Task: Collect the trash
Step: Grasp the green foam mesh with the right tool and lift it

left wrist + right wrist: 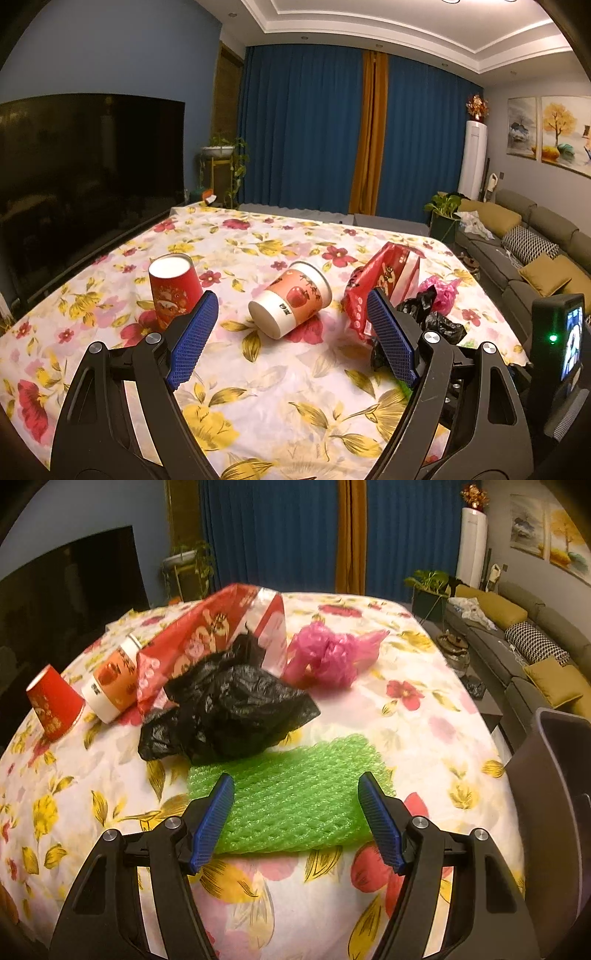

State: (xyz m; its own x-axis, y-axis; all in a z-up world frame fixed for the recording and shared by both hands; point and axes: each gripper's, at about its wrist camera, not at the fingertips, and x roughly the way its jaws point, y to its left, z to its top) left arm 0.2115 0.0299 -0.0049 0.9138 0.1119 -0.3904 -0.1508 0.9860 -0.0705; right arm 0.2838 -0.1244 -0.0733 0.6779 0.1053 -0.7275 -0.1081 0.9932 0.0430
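On the flowered tablecloth [258,376] lies a tipped paper cup with an apple print [291,299], just beyond my open left gripper [291,299]. A red cup [173,288] stands upside down to its left, behind the left finger. To the right are a red snack bag [380,277], a black plastic bag [229,709] and a pink bag [328,653]. My right gripper [295,779] hangs open over a green foam net [291,801] that lies flat between its fingers, untouched by the pads.
A dark bin rim [554,760] stands at the table's right edge. A large TV [85,173] runs along the left side. A sofa [535,251] with cushions and a potted plant [443,214] sit beyond the table at right. The other gripper's camera unit [565,339] is at right.
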